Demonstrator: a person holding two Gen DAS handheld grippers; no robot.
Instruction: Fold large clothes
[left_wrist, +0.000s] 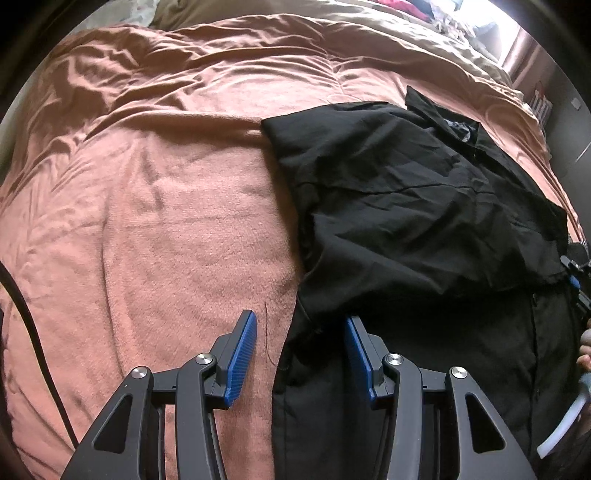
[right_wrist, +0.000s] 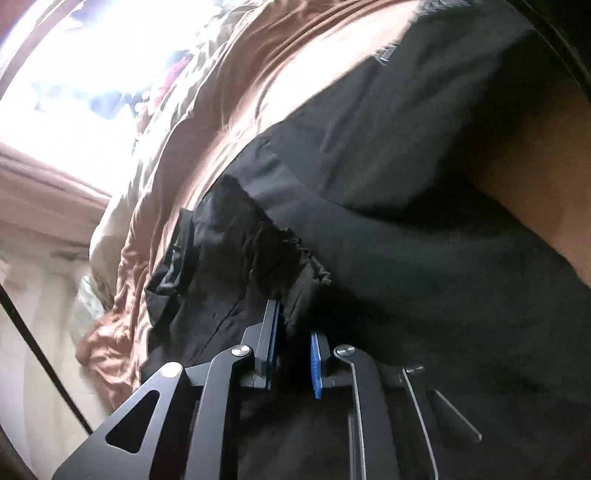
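Note:
A large black garment (left_wrist: 417, 206) lies partly folded on a pink-orange blanket (left_wrist: 155, 206), right of centre in the left wrist view. My left gripper (left_wrist: 301, 321) is open and empty, low over the garment's left edge. In the right wrist view the same black garment (right_wrist: 388, 192) fills the frame. My right gripper (right_wrist: 293, 321) is shut on a bunched fold of the black garment (right_wrist: 277, 258), its blue pads narrowly apart with cloth between them. The right gripper also shows at the far right edge of the left wrist view (left_wrist: 578, 273).
The pink-orange blanket (right_wrist: 229, 122) covers a bed, with a beige cover (left_wrist: 424, 40) and a pile of colourful clothes (left_wrist: 406, 5) at the far side. A black cable (left_wrist: 33, 332) runs along the left. A bright window (right_wrist: 85, 74) shows in the right wrist view.

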